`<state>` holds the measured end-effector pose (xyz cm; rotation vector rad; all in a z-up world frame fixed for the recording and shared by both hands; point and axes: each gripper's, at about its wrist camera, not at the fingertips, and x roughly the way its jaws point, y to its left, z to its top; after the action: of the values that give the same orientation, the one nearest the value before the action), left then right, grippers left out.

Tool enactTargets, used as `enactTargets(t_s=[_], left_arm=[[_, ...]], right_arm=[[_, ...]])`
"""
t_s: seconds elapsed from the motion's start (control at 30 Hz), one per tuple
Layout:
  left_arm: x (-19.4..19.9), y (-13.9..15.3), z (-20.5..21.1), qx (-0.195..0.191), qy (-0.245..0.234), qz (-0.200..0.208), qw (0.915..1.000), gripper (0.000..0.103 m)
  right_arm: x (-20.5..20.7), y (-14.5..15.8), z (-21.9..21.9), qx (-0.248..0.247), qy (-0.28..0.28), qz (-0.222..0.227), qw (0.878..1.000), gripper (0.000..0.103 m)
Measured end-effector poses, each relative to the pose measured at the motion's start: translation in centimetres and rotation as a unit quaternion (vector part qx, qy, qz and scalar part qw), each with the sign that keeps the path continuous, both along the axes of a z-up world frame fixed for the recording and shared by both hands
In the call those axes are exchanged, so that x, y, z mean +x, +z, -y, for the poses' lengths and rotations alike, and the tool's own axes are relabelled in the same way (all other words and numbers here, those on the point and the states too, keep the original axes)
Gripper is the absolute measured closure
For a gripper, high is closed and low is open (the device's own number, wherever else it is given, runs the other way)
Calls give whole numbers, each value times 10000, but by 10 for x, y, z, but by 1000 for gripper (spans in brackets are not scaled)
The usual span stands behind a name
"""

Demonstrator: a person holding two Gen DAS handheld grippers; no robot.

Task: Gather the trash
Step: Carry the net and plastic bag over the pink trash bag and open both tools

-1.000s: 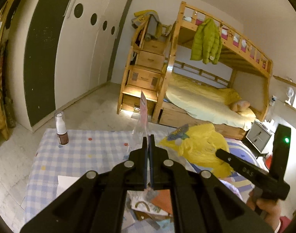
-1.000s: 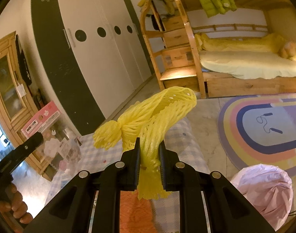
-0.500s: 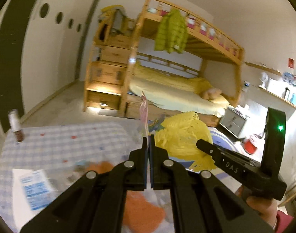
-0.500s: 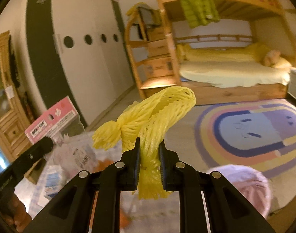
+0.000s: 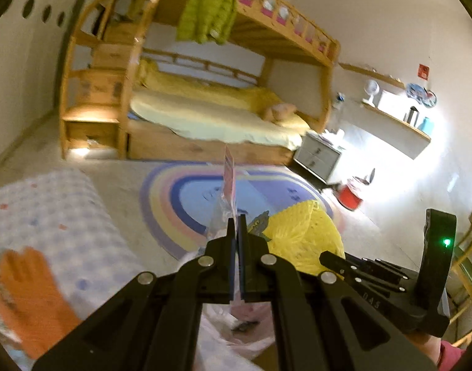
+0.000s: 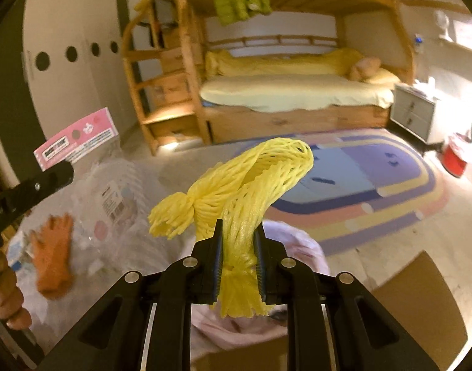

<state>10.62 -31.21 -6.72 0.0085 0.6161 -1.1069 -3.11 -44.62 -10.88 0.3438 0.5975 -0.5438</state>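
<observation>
Beyond the checkered desk, a bunk bed fills the bedroom. Left fingers pinch a clear plastic package. Right fingers grasp yellow foam netting above the pink trash bag.

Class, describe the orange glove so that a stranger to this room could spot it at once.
Start at the wooden bunk bed, then come forward to the checked tablecloth. The orange glove lies flat there among pale wrappers, the only orange thing on it.

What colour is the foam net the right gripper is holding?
Yellow. The foam net is clamped in the right gripper, clearest in the right wrist view.
</observation>
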Motion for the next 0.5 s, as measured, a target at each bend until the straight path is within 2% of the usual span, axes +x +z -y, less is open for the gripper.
enactTargets(t_s=[0.17,0.4,0.43,0.47,0.5], left_arm=[[-2,-21,32,216,-338,-249,9989,103],[-1,-36,48,372,-427,-326,9979,103],[1,-38,49,406,-410,-364,9977,97],[2,-39,50,426,-386,-392,9976,81],[3,-40,51,427,-347,-422,9976,70]], right_arm=[[-7,-17,14,80,-44,-238,9997,84],[-5,-39,21,136,9,-526,9985,79],[-4,-43,21,155,20,-578,9982,76],[-3,-44,22,162,30,-597,9981,72],[-1,-48,23,177,45,-636,9978,69]])
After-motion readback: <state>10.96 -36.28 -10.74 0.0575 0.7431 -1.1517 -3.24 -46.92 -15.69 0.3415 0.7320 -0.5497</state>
